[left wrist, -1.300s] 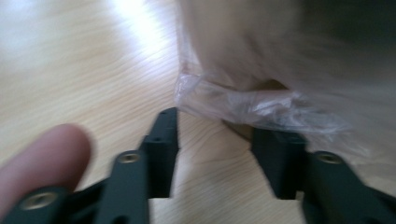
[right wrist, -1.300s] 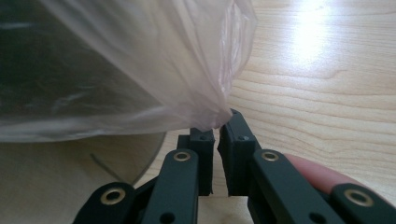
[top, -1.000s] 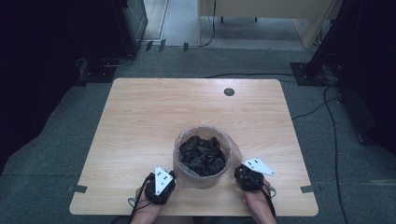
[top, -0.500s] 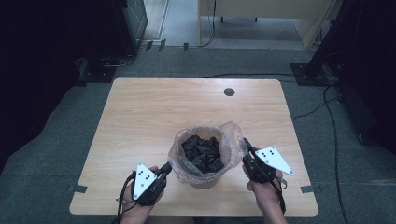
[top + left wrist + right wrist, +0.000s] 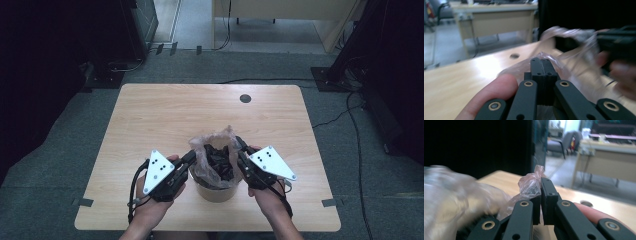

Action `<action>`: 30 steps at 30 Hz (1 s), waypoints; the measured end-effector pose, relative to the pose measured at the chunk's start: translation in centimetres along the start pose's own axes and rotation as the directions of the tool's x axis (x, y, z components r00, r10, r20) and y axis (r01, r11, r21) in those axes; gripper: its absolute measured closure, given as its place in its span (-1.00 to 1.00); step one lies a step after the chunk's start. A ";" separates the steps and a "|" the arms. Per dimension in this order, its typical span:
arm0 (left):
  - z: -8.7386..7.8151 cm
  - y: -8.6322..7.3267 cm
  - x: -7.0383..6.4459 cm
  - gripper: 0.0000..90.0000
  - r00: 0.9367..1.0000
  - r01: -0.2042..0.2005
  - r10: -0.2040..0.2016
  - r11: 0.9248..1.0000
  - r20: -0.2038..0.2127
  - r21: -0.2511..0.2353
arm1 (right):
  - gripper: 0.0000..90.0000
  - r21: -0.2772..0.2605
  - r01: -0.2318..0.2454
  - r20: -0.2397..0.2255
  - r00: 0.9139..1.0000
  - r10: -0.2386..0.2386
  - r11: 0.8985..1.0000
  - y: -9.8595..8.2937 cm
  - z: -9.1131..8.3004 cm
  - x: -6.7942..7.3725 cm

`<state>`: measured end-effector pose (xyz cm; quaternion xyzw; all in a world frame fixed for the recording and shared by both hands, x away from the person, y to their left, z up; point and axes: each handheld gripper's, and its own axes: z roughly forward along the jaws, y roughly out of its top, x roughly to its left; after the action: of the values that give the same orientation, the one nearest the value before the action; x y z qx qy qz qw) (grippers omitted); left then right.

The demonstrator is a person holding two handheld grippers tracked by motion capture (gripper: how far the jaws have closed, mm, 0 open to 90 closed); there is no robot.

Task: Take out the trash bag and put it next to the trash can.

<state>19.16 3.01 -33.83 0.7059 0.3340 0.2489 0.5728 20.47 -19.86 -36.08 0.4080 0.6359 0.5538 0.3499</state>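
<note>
Presently we find the bench [image 5: 150, 120] carrying a round tan tub [image 5: 216, 192] near its front edge, between the person's two hands. A thin clear plastic bag [image 5: 212, 150] lines the tub, its mouth drawn up above the rim, and dark loose contents [image 5: 219, 159] sit inside. We judge the bag light, limp and slippery, liable to tear or slide out if pulled hard; the sound hold is on the gathered film at the rim, either side, not on the tub wall. The contents look loose enough to spill if the tub tips. The left claw [image 5: 541, 66] stands at the tub's left, jaws closed together on bag film. The right claw [image 5: 541, 187] stands at the tub's right, jaws clamped on a bunched fold of the bag. Both hands angle inward toward the tub, forearms low over the front edge.
</note>
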 end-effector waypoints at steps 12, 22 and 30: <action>2.3 -1.4 1.2 0.99 0.996 0.094 -0.093 0.994 -0.016 0.052 | 0.30 0.061 -0.016 -0.033 0.999 0.018 0.998 -0.1 -1.7 -0.8; 2.9 -1.4 1.1 0.94 0.994 0.106 -0.105 0.993 -0.016 0.044 | 0.04 0.117 -0.100 -0.007 0.995 0.102 0.988 -1.6 -4.4 -2.4; 3.1 -1.3 0.9 0.86 0.991 0.130 -0.130 0.991 -0.007 0.043 | -0.21 0.205 -0.169 -0.129 0.972 0.198 0.964 -2.2 -4.3 -0.5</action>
<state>21.79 1.91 -35.83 0.6943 0.3859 0.2051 0.5718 16.48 -22.24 -37.67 0.4548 0.6700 0.5488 0.2076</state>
